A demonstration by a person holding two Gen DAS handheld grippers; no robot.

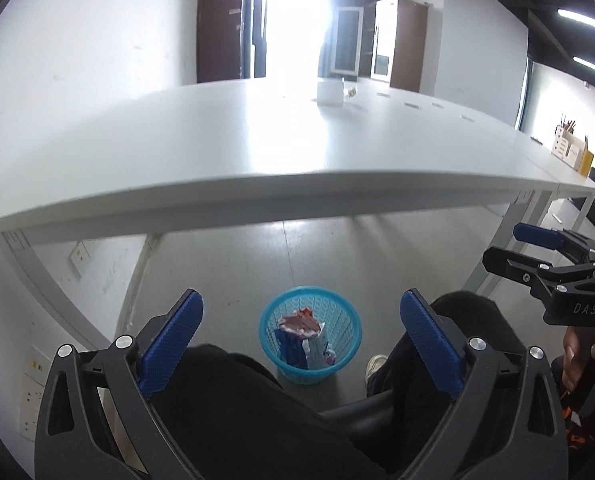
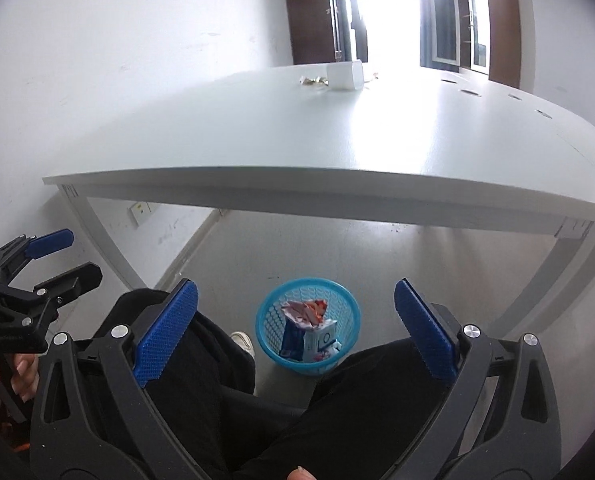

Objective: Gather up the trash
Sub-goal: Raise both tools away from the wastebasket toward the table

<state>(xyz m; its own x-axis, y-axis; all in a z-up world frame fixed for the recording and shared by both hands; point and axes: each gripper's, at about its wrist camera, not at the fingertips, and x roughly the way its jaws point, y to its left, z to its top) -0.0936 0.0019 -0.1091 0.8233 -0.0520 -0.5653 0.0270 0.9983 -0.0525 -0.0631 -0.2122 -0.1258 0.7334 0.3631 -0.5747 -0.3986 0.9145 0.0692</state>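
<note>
Both the left gripper [image 1: 301,344] and right gripper [image 2: 295,332] gape empty; wrappers [image 2: 313,79] lie far up the table [image 2: 257,140], upper centre, bin [image 2: 307,324] below.

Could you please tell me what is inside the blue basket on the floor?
The basket holds crumpled red-and-white wrappers on top, with a blue packet and a white carton beneath. Whatever lies at the bottom is covered by these.
</note>
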